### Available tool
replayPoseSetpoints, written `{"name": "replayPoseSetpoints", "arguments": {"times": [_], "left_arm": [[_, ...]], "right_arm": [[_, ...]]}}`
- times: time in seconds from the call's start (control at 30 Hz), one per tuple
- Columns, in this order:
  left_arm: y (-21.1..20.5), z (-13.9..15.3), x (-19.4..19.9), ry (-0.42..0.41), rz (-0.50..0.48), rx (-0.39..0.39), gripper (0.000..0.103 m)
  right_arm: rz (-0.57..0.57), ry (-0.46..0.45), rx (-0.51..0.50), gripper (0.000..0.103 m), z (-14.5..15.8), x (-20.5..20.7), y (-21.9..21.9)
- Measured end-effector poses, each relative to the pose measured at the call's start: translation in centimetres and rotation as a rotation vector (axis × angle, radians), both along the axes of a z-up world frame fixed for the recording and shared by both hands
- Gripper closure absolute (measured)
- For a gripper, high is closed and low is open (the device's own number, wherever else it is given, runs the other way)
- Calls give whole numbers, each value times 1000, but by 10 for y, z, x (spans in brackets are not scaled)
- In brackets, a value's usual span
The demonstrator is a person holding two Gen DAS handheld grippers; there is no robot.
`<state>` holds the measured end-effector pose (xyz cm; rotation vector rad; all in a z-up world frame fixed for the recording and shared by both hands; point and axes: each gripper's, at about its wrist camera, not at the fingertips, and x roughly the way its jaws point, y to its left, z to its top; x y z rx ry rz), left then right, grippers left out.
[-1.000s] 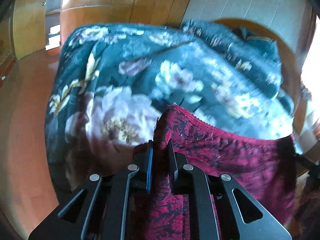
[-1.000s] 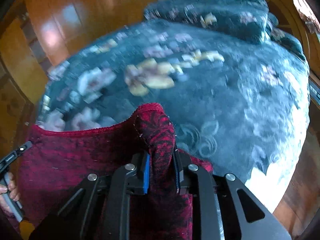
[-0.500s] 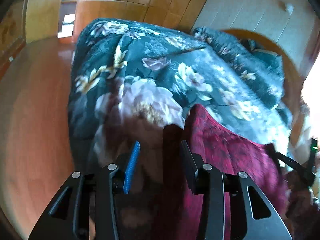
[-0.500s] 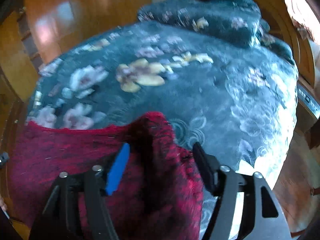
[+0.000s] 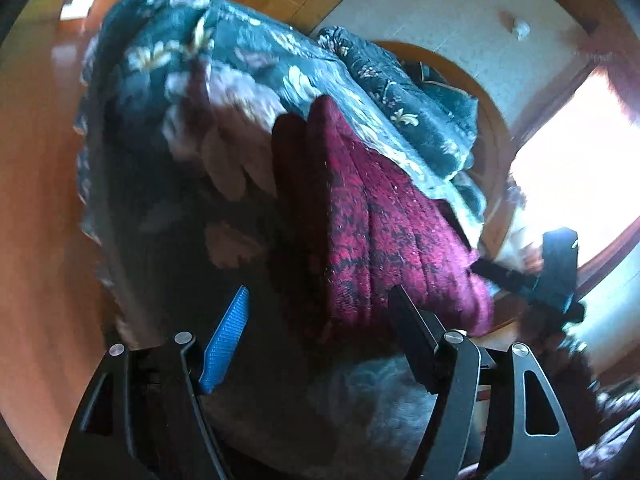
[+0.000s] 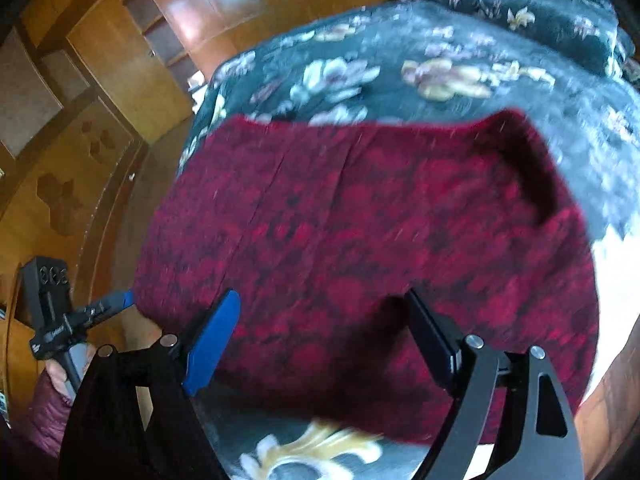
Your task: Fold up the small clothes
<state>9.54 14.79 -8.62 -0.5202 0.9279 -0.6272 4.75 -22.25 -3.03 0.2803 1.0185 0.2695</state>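
Observation:
A dark red patterned garment (image 6: 360, 248) lies spread on a dark floral bedspread (image 6: 420, 60). In the left wrist view the garment (image 5: 380, 232) shows as a folded slab with its left edge raised, ahead and right of my left gripper (image 5: 320, 300). The left gripper is open and holds nothing. My right gripper (image 6: 320, 304) is also open, hovering over the garment's near edge with nothing between its fingers. The left gripper (image 6: 92, 312) appears at the garment's left edge in the right wrist view, and the right gripper (image 5: 532, 276) shows at the far right in the left wrist view.
The bedspread (image 5: 224, 80) covers a bed with a bunched quilt (image 6: 540, 4) at its head. Wooden cabinets (image 6: 100, 80) stand to the left, and a bright window (image 5: 580, 160) to the right. A hand (image 6: 60, 376) holds the left gripper's handle.
Both grippers let go of the red garment's corners, opened wide and drew back. The garment now lies flat on the bedspread.

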Motion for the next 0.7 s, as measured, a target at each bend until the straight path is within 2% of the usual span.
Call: {"name": "replayPoseSetpoints", "arguments": {"times": [0.07,0.1,0.13,0.2,0.23,0.27,0.3,0.33,0.4,0.47,0.6,0.63,0.7], "left_arm": [[-3,-9,5,35,-13,-58,36],[-4,-13,8,49,-21,-75,53],[-7,-15,10,51,-35,-85,76],[-8,-10,9,21,-35,-84,90],[-5,-4,3,3,-37,-113,92],[-2,2,-4,-16,-40,-109,92],[0,7,-9,-35,-47,-76,93],[-3,7,-15,-49,-59,-5,93],[-8,-12,-13,13,-69,79,93],[-12,-27,-9,64,-53,99,93],[-15,-10,-8,56,8,85,90],[-17,0,-9,38,22,112,85],[-18,13,-13,-11,50,162,83]], "right_arm": [[0,11,-25,19,-5,-1,6],[-3,18,-31,19,-8,1,6],[-11,25,-33,19,-10,3,6],[-26,30,-39,20,-12,4,2],[-30,33,-42,20,-13,4,0],[-35,40,-46,21,-16,3,-3],[-44,57,-63,21,-21,3,-6],[-47,69,-70,22,-24,2,-9],[-56,88,-50,24,-37,4,-13],[-71,80,-40,24,-39,4,-15],[-71,69,-31,24,-31,-1,-18],[-72,60,-28,24,-26,-5,-20],[-78,29,-15,24,-12,-20,-33]]}}
